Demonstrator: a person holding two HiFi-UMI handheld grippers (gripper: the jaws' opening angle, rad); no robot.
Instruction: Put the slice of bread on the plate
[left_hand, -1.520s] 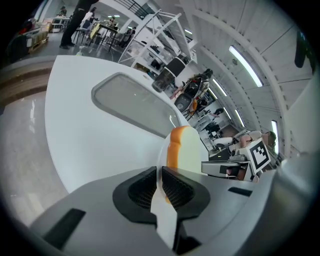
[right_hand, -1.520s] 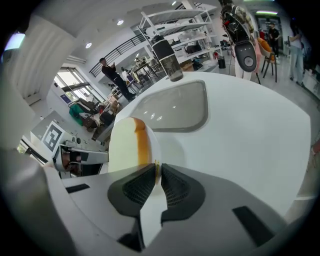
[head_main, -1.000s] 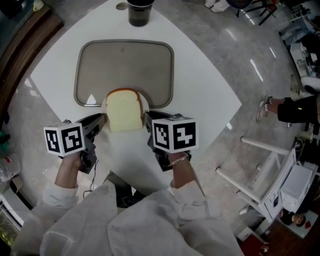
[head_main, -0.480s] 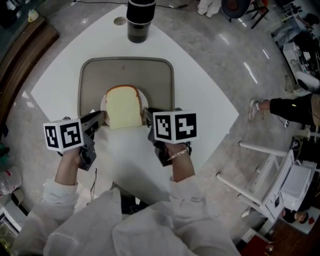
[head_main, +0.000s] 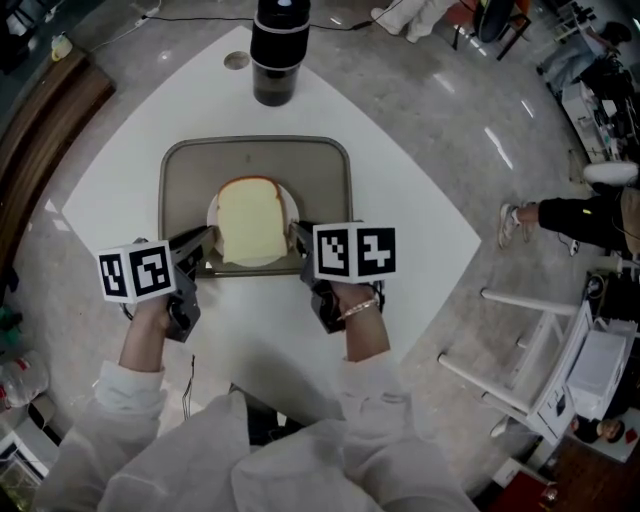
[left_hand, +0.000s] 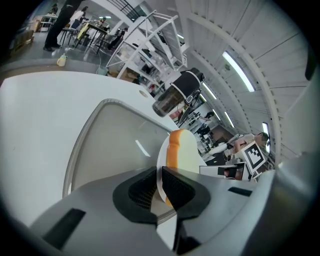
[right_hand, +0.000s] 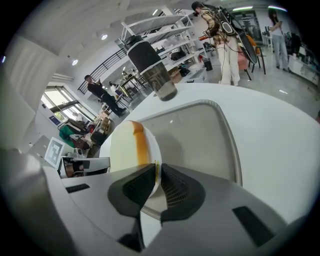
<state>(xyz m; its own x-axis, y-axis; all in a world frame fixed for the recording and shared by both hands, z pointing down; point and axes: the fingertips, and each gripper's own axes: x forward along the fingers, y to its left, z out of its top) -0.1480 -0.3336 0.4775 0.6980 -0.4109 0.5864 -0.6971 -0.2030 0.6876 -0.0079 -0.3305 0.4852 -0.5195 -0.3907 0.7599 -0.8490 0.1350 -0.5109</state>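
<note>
Since a second ago the plate (head_main: 213, 218) has travelled away from me: it sat over the near rim of the tray (head_main: 185, 180) then, and now I see it inside that rim, over the tray's near half. Both grippers have gone forward with it.

My left gripper (left_hand: 159, 183) is clenched on the plate's left edge. In the left gripper view the two ribbed pads meet on the thin white rim with no gap that I can see. My right gripper (right_hand: 155, 183) is clamped the same way on the plate's right edge, and the rim runs straight in between its pads. In the head view the two marker cubes, left (head_main: 136, 273) and right (head_main: 355, 251), sit on the near side of the tray, one on each side of the plate, with my hands behind them.

The slice of bread (head_main: 250, 222) lies flat on the plate and covers most of it. Its rounded brown crust points to the far side and its pale face is up. A narrow band of white plate shows on the left and right of it. I cannot tell from these views whether the plate rests on the tray or hangs just above it.

The tray is grey with rounded corners and lies on a white table (head_main: 400, 200). A dark cup (head_main: 277, 50) stands upright on the table beyond the tray's far rim, well apart from the plate.
</note>
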